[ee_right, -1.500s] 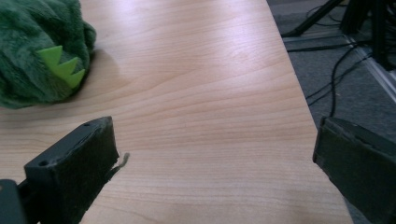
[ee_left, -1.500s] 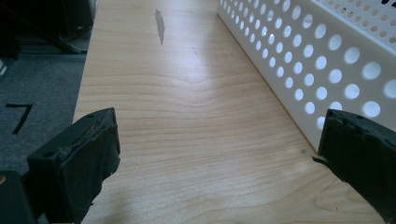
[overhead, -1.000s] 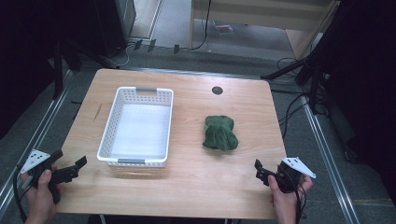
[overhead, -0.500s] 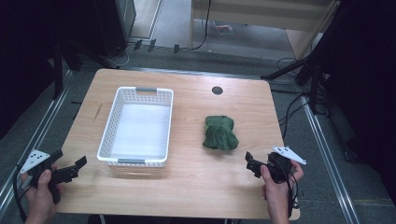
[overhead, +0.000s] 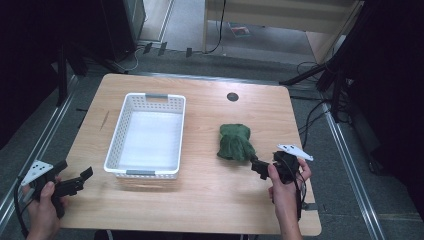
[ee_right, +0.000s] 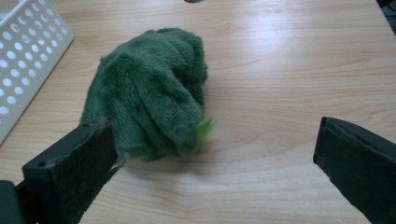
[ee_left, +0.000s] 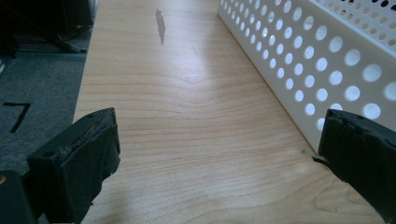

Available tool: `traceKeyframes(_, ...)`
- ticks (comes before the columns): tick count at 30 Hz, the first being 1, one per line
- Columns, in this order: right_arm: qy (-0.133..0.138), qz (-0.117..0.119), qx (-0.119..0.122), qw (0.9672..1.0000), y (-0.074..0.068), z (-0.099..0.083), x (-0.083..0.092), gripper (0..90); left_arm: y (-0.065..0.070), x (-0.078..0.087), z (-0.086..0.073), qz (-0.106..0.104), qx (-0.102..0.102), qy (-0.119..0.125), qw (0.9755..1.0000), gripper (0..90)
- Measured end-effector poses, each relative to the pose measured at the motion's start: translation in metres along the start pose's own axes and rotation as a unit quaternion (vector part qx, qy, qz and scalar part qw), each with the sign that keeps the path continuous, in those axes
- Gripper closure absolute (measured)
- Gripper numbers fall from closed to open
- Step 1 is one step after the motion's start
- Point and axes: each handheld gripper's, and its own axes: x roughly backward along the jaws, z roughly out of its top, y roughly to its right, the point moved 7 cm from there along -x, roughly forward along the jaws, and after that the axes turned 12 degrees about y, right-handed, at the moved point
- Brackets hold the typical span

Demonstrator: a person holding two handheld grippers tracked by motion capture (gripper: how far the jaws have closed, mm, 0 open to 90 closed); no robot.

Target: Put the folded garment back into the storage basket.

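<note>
Right hand-held gripper (overhead: 261, 167) sits low over the wooden surface (overhead: 210, 200) with its jaws spread wide, gripping nothing. Just ahead of it lies a crumpled green plush cloth (ee_right: 154, 93), a small light-green tag poking out on the side nearest the jaws. In the right gripper view the cloth's near edge reaches the left jaw's tip, though whether they touch I cannot tell; the right jaw stands well apart from the cloth, with bare wood in front of it. Beyond the cloth, off to that gripper's left, is a white perforated basket (overhead: 120, 135). Left hand-held gripper (overhead: 77, 181) rests near the surface's front corner, jaws likewise wide and holding nothing, with the basket's wall (ee_left: 299, 70) running close along its right side.
</note>
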Motion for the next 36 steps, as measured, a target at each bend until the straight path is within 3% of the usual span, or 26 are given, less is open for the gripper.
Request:
traceKeyframes(5,-0.006,-0.002,0.013,0.9999,-0.014,0.006,-0.011,0.0,0.000,0.000,0.000,0.000,0.000,0.000,1.0000,0.0)
traceKeyframes(12,-0.019,0.010,-0.001,0.9998,-0.027,0.012,-0.026,0.0,0.000,0.000,0.000,-0.001,-0.001,0.000,1.0000,0.0)
traceKeyframes(23,-0.031,0.012,0.005,0.9994,-0.049,0.021,-0.049,0.0,0.000,0.000,0.000,-0.003,-0.002,-0.002,1.0000,0.0)
traceKeyframes(36,-0.055,0.011,-0.012,0.9983,-0.060,0.025,-0.075,0.0,0.000,0.000,0.000,-0.004,-0.004,-0.002,1.0000,0.0)
